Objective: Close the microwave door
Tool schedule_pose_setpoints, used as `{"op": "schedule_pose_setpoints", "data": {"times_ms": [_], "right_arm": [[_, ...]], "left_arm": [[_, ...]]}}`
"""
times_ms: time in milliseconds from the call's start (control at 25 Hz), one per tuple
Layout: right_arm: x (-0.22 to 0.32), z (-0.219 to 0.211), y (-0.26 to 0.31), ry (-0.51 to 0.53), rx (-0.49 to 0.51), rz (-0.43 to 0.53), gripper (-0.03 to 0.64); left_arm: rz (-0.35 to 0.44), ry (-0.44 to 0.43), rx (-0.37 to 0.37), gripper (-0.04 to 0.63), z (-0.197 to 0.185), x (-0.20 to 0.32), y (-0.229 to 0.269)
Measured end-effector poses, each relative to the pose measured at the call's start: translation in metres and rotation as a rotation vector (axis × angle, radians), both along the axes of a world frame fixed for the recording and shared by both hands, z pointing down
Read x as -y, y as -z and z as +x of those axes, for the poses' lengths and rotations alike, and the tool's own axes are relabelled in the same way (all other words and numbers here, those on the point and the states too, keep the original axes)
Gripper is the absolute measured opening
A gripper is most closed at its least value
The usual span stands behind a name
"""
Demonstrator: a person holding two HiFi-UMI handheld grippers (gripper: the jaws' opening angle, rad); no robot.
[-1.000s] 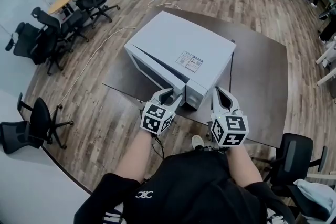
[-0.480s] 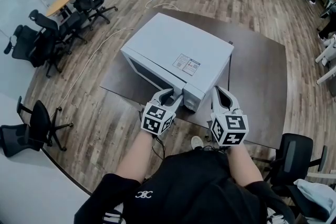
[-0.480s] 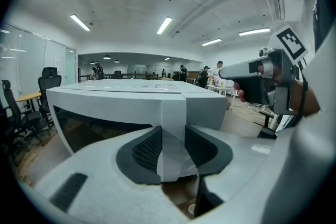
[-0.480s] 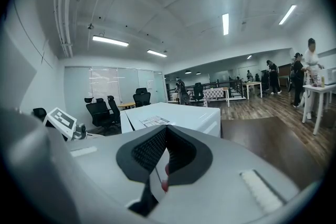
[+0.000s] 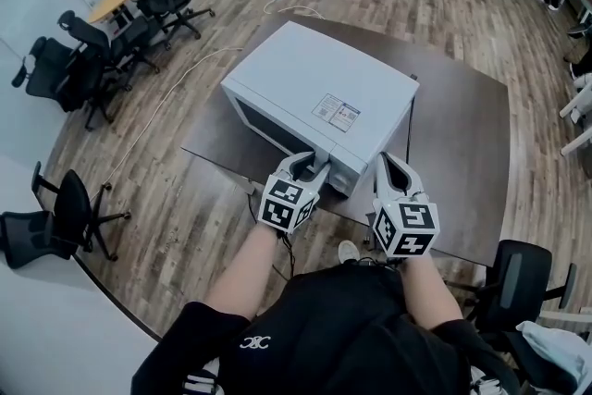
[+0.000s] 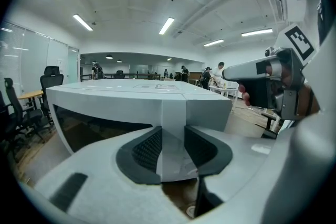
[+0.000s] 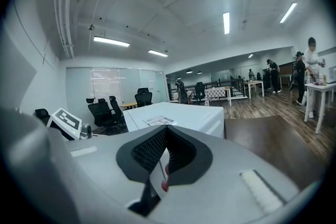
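Pale grey microwave [image 5: 319,102], one unit, standing square on a dark bench [image 5: 462,125] with its front turned toward the person; white label [image 5: 335,110] on its top panel. Door [image 5: 268,127], dark-windowed, lies against the cabinet front and reads as flush or very nearly so; whether the latch has caught cannot be told. Left gripper [image 5: 310,164]: tips at the microwave's front, at the pale upright strip between window and control panel; jaws spread wide, framing that strip, nothing pinched so far as the left gripper view shows. Right gripper [image 5: 388,164]: hanging just beside the microwave's right front corner, apart from it; jaws drawn together to a narrow wedge, tips meeting, nothing gripped. Hazards, as judged: a push placed this near the seam may land partly on the control panel rather than the door, leaving the door unlatched or pressing a control; a firm shove with no bracing from the right gripper may slide the whole unit back across the bench instead of seating the door; spread jaws could also skid off the smooth front. Containers: the microwave is the only one; its cavity shows only as a dark window, contents not visible. Surroundings: office chairs [image 5: 92,51] and a white cable [image 5: 176,83] on the wooden floor, well apart from the bench.
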State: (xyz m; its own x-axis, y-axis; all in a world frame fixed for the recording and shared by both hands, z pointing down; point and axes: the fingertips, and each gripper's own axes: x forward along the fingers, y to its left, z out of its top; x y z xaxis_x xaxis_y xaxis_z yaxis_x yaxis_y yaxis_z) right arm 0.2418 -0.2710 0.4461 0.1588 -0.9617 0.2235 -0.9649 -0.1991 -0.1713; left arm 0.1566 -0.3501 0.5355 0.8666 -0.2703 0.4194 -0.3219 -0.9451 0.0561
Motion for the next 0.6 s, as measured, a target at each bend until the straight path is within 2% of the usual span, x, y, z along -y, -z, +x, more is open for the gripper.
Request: {"op": "schedule_pose_setpoints", "data": {"times_ms": [200,440,520,600], "right_arm": [[0.001,-0.005,0.001,0.011,-0.006,0.004,0.009],[0.009,-0.017,0.011,0.073,0.028,0.061,0.009],[0.014,-0.023,0.014,0.086,0.043,0.073,0.009],[0.019,-0.025,0.016,0.080,0.039,0.081,0.008]], "left_arm": [[-0.029,0.035,-0.050,0.150,-0.003,0.001,0.005],[0.055,0.104,-0.169,0.142,-0.021,0.001,0.042],[0.061,0.162,-0.221,0.099,-0.035,0.007,0.058],[0.036,0.232,-0.248,0.015,-0.051,0.016,0.068]]}}
